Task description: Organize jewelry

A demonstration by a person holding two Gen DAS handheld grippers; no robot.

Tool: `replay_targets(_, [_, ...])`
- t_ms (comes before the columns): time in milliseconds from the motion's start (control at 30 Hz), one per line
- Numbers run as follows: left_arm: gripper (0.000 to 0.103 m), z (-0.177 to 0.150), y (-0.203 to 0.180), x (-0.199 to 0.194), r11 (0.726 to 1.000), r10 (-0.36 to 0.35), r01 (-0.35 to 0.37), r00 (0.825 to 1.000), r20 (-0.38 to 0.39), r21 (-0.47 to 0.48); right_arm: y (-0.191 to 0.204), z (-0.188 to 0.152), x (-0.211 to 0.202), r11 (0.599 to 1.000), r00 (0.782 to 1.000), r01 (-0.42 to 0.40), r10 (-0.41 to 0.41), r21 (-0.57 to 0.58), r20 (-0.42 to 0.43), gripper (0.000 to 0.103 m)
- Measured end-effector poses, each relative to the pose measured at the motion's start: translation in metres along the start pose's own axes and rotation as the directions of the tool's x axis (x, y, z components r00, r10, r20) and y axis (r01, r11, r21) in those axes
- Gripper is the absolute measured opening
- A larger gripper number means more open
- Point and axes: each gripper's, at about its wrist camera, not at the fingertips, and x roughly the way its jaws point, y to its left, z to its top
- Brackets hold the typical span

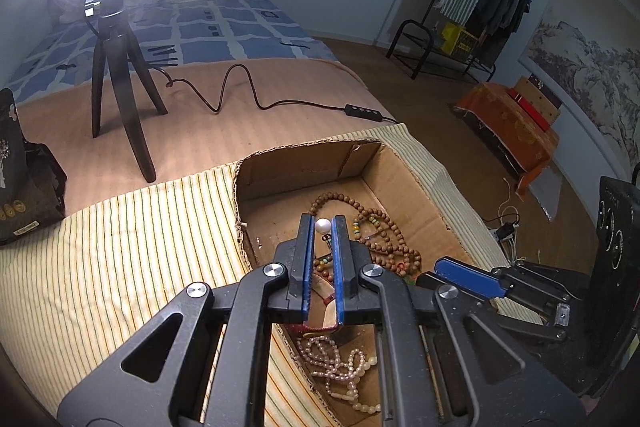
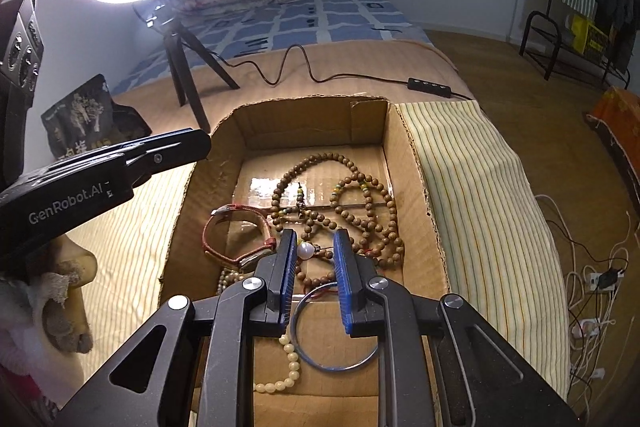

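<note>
An open cardboard box (image 2: 420, 187) (image 1: 404, 183) on a striped cloth holds jewelry: a long brown wooden bead strand (image 2: 360, 203) (image 1: 384, 231), a red-strapped watch (image 2: 232, 239), a metal bangle (image 2: 336, 359), cream beads (image 2: 288, 367) and a pink pearl strand (image 1: 332, 359). My left gripper (image 1: 323, 223) is over the box, its jaws narrowly apart with a white pearl (image 1: 323, 225) between the tips. My right gripper (image 2: 316, 239) is open low over the box; a white pearl (image 2: 306, 250) on a dark pin lies beside its left finger. Each gripper shows in the other's view (image 2: 180, 147) (image 1: 464, 273).
A ring light on a black tripod (image 1: 116, 79) (image 2: 188, 79) stands behind the box, its cable (image 1: 248, 95) trailing right. A black printed bag (image 1: 24, 179) (image 2: 88, 115) lies left. A bed with a blue checked sheet (image 2: 312, 19) is behind; a clothes rack (image 1: 472, 11) stands far right.
</note>
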Motion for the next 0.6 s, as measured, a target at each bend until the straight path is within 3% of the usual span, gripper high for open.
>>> replay_targets(167, [0.007, 0.0005, 0.0001, 0.0008, 1.0, 0.01, -0.01, 1.0, -0.001, 0.005, -0.0015, 0.0002, 0.003, 1.0, 1.0, 0.015, -0.015, 0.009, -0.003, 0.017])
replay_targets(300, [0.008, 0.0013, 0.0009, 0.0012, 1.0, 0.016, -0.016, 1.0, 0.001, 0.001, -0.0026, -0.0004, 0.0056, 1.0, 1.0, 0.022, -0.022, 0.018, -0.011, 0.037])
replay_targets(400, [0.032, 0.0015, 0.0021, 0.0013, 1.0, 0.021, -0.021, 1.0, 0.005, -0.005, -0.0034, -0.0007, 0.0048, 0.999, 1.0, 0.028, -0.027, 0.019, -0.012, 0.037])
replay_targets(600, [0.033, 0.0023, 0.0013, -0.0027, 1.0, 0.027, -0.027, 1.0, 0.011, -0.004, -0.0038, -0.0007, 0.0007, 0.999, 0.999, 0.032, -0.032, 0.02, -0.01, 0.039])
